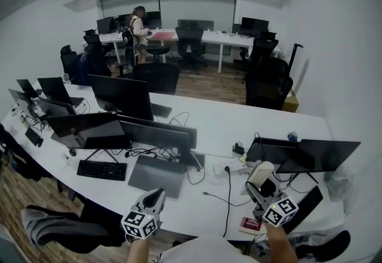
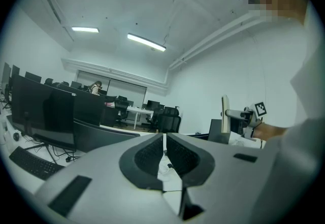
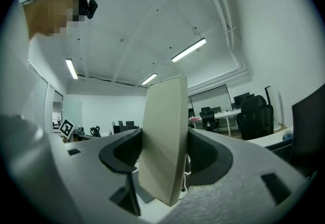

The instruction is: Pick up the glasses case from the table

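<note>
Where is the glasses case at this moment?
The glasses case is clamped upright in the right gripper, at the head view's lower right, over the white table's near edge, by a dark monitor.

Monitors, keyboard, office chairs

No lettering can be read — white print on the red card is too small
</note>
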The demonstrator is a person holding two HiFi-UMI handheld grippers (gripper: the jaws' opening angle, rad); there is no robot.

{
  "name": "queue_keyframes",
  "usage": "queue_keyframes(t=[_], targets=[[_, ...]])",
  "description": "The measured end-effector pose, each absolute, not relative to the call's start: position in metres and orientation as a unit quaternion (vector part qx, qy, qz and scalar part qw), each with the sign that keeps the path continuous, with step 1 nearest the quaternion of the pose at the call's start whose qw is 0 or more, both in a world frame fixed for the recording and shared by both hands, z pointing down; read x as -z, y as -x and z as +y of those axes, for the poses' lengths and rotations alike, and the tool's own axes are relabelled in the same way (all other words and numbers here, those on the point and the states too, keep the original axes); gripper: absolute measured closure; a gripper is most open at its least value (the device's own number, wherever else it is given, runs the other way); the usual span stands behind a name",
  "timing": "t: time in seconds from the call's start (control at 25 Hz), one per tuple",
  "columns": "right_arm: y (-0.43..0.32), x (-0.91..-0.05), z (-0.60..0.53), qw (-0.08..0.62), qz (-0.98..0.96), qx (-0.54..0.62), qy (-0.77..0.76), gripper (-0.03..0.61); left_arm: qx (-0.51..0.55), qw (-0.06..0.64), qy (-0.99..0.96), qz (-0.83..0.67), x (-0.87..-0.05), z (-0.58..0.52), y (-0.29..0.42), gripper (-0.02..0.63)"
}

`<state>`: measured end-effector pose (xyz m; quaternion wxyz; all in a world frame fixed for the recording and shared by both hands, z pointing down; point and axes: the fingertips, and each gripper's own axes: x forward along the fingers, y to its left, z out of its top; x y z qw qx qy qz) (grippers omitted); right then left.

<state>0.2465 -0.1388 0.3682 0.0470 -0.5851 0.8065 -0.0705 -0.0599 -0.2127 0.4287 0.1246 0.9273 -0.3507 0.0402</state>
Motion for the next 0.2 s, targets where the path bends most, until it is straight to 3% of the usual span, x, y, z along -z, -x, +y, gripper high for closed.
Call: queue_keyframes(t=[0.2], targets=[[-0.2446,-0.3666,-0.1435,0.044,0.808,0.066,0.583,0.305,-0.040,0.121,-0.928,-0.350,-0.4279,-0.2170,0.0579,0.595]])
